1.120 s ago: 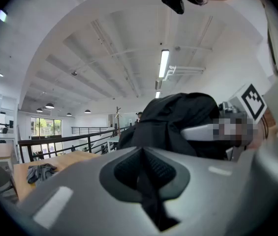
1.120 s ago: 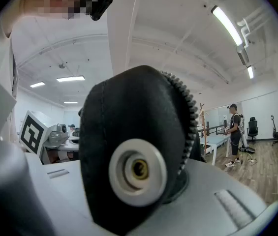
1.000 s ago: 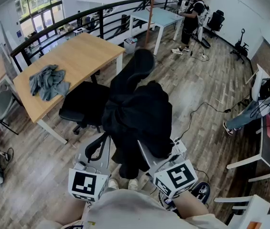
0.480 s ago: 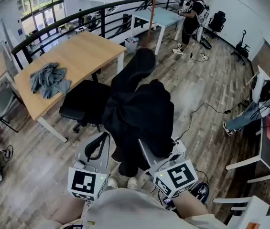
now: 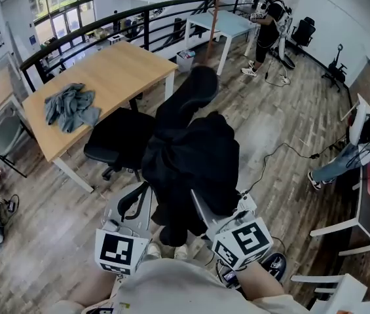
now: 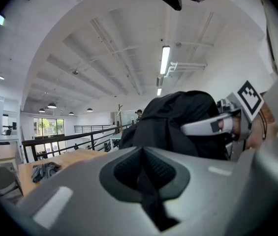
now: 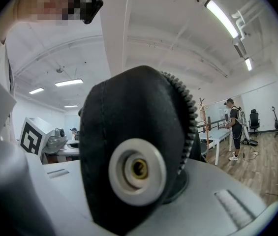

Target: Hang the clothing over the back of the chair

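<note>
Black fabric jacket (image 5: 194,156) pinched by a thin fold in closed left gripper (image 5: 134,203), by snap-button edge in narrowly closed right gripper (image 5: 203,209).

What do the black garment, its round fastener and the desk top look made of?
Black garment: soft matte cloth, probably; it hangs in limp folds without shine. Round fastener: dull silver metal with a brassy centre, likely a snap. Desk top: pale wood or laminate, smooth; can't tell which.

I see a pale wooden surface (image 5: 119,70) at upper left, a crumpled grey cloth (image 5: 71,105), possibly a garment, lying on it. A black chair (image 5: 116,142) stands on the plank floor (image 5: 270,129) just beside it.
</note>
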